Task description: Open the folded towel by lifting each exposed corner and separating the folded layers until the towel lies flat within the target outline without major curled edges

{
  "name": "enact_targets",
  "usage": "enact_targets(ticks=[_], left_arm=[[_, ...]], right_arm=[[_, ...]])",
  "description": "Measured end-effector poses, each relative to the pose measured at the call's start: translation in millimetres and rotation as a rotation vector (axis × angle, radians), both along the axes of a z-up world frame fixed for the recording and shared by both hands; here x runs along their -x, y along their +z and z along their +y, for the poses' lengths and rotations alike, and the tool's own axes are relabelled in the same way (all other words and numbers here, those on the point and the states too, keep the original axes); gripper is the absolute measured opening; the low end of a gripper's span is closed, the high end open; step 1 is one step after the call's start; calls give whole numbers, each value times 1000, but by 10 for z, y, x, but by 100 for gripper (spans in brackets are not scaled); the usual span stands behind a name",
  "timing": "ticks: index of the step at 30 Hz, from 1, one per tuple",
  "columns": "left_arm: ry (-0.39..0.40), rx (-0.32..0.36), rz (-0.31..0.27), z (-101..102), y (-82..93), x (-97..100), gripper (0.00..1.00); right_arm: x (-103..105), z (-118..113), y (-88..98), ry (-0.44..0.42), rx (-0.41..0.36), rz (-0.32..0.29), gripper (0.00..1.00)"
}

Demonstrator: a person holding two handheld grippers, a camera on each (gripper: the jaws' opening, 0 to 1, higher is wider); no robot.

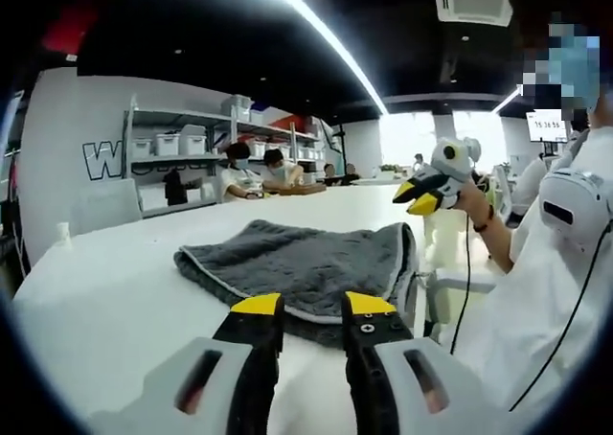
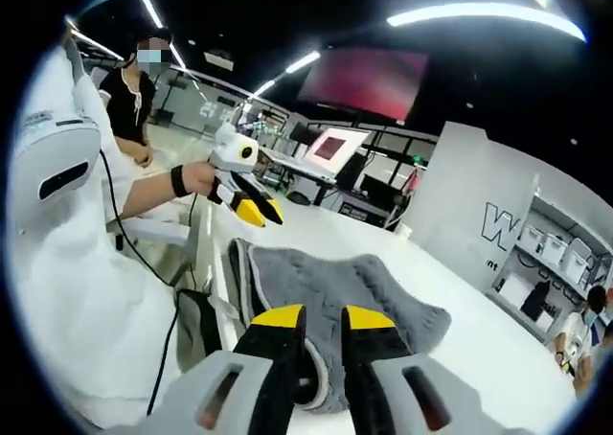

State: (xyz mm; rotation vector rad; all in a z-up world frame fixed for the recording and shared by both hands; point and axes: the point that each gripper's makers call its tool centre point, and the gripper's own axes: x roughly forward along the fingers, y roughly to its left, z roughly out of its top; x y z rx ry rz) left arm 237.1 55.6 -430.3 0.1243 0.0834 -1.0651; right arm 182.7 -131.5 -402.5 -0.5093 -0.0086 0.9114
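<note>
In the left gripper view, a shelf rack (image 1: pixel 177 157) with white bins stands at the far left against a wall, and seated people (image 1: pixel 254 171) work behind the far edge of the white surface (image 1: pixel 96 282). The grey towel (image 1: pixel 306 263) lies folded on this surface, near its right edge, with a pale trim running along the near fold. The left claw (image 1: pixel 313 306) rises from the bottom of that view, its yellow tips spread a little with a gap between them, hovering just before the towel's near edge and gripping nothing. Further right, the right claw (image 1: pixel 421 194) is held up in the air by a person's hand (image 1: pixel 467 200), well above the towel's right side; its tips look close together, but I cannot tell whether they touch.

In the right gripper view, the person's white sleeve (image 2: pixel 67 253) is at the left, and their hand (image 2: pixel 196 178) holds the left claw (image 2: pixel 259 210) above the towel's (image 2: pixel 326 286) left end. The right claw (image 2: pixel 324 315) sits at the bottom, its tips slightly parted over the towel's near edge, empty. A wall with shelving (image 2: pixel 551 253) lies at the far right.
</note>
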Motion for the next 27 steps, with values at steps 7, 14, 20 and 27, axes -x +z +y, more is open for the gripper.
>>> enact_targets(ticks=[7, 14, 20, 27], left_arm=[[55, 25, 49, 14, 30, -276, 27], [67, 23, 61, -79, 44, -505, 34], [66, 37, 94, -167, 28, -628, 35], [88, 44, 112, -261, 39, -735, 38]], right_arm=[[-33, 248, -60, 29, 57, 4, 15], [-34, 383, -81, 55, 84, 2, 16], [-23, 451, -108, 69, 100, 1, 17], [-2, 572, -185, 95, 127, 3, 19]])
